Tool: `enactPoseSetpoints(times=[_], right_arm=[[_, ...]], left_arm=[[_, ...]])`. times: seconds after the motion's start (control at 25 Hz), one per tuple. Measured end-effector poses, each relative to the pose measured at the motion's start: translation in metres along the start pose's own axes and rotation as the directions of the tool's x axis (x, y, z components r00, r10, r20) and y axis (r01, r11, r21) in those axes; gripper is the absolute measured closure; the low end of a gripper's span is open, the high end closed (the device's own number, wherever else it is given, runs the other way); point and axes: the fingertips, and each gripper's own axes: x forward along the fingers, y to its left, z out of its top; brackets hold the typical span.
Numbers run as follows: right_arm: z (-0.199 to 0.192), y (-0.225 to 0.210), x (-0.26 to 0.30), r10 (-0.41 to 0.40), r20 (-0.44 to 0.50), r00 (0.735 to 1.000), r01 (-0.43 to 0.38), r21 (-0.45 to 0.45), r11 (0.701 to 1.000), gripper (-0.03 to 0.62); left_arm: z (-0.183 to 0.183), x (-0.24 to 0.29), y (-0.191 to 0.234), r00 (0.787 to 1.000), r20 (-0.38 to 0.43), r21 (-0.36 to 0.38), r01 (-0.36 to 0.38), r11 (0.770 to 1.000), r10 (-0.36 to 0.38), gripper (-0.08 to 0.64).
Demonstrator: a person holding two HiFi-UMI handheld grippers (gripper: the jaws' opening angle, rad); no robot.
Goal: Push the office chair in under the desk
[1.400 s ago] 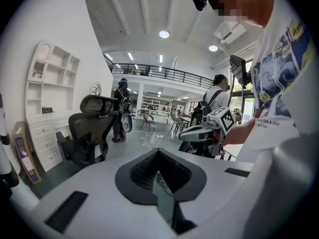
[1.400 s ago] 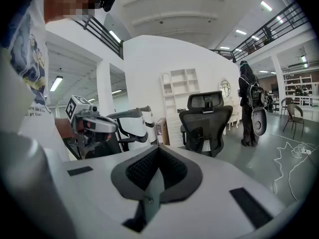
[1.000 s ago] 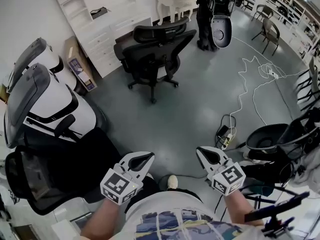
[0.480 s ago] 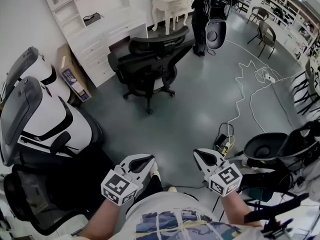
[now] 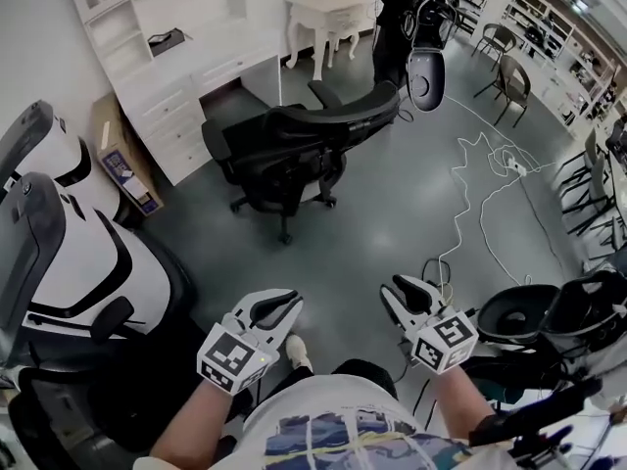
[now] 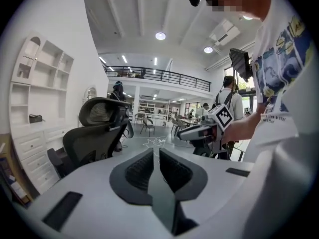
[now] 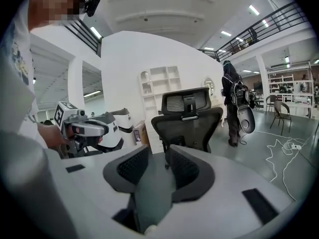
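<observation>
Office chair (image 5: 294, 140): black, mesh back w/ headrest, on wheeled base. It stands out on the grey floor (image 5: 382, 213), not under the desk (image 5: 235, 52). The seat end is toward the white drawer block; the back & headrest lean away to the right. The dark kneehole under the desk top is just behind the chair, at the floor's far edge by the wall. White shelving rises over the desk's left part, w/ a dark item on the top there.

L gripper (image 5: 284, 304): low at the near edge of the floor, well apart from the chair, aimed at it. Claw pressed together, only a hairline slit btw the pads, nothing in it.

R gripper (image 5: 397, 290): beside it, same height, also aimed at the chair and well apart from it. Its jaws have just been opening; they are spread a little, w/ a clear gap and nothing btw the pads. The chair shows far beyond them.

A white shoe (image 5: 297, 351) sits on the floor btw the two grippers.

Around:
- Two white-and-black chairs (image 5: 88, 262) along the left edge of the floor, w/ a cardboard box (image 5: 118, 160) behind them by the drawers.
- A small white ornate table (image 5: 328, 13) right of the desk.
- A person in dark clothes (image 5: 397, 8) near that table.
- A white cable (image 5: 480, 194) snaking over the right part of the floor.
- A black chair (image 5: 529, 311) at the near right edge.
</observation>
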Motion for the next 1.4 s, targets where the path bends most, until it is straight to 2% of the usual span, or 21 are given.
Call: enactPoseSetpoints(times=[0.04,0.08,0.36,0.56,0.72,0.92,1.12,1.24,1.4], right_arm=[[0.003,-0.002,0.01,-0.01,0.004,1.0,0.01,0.004,1.0,0.409],[0.007,-0.004,0.019,-0.02,0.01,1.0,0.02,0.009,1.0,0.39],[0.039,-0.031,0.067,-0.071,0.027,0.997,0.07,0.027,0.997,0.334],[0.06,-0.063,0.108,-0.07,0.051,0.996,0.069,0.031,0.997,0.319],[0.086,-0.085,0.146,-0.039,0.071,0.997,0.036,0.038,0.999,0.297],[0.113,-0.11,0.189,-0.011,0.101,0.995,0.007,0.041,0.999,0.27],[0.13,-0.126,0.225,0.002,0.121,0.993,-0.005,0.025,1.0,0.25],[0.131,-0.131,0.237,-0.007,0.117,0.993,0.003,0.031,1.0,0.244],[0.131,-0.136,0.254,-0.022,0.107,0.994,0.018,0.035,0.999,0.244]], left_arm=[[-0.002,0.0,0.012,1.0,-0.003,-0.005,-0.007,1.0,0.007,0.527],[-0.005,0.0,0.023,1.0,-0.007,-0.012,-0.015,1.0,0.015,0.506],[-0.014,0.001,0.071,0.996,-0.031,-0.062,-0.088,0.994,0.086,0.455],[-0.012,0.015,0.11,0.988,-0.046,-0.076,-0.15,0.986,0.146,0.439],[0.001,0.029,0.139,0.977,-0.076,-0.069,-0.203,0.977,0.197,0.414],[0.013,0.05,0.182,0.959,-0.104,-0.036,-0.269,0.962,0.264,0.374],[0.016,0.064,0.225,0.932,-0.122,-0.019,-0.345,0.938,0.34,0.339],[0.01,0.07,0.249,0.921,-0.153,-0.009,-0.364,0.931,0.358,0.322],[0.002,0.084,0.289,0.911,-0.191,0.045,-0.363,0.931,0.365,0.299]])
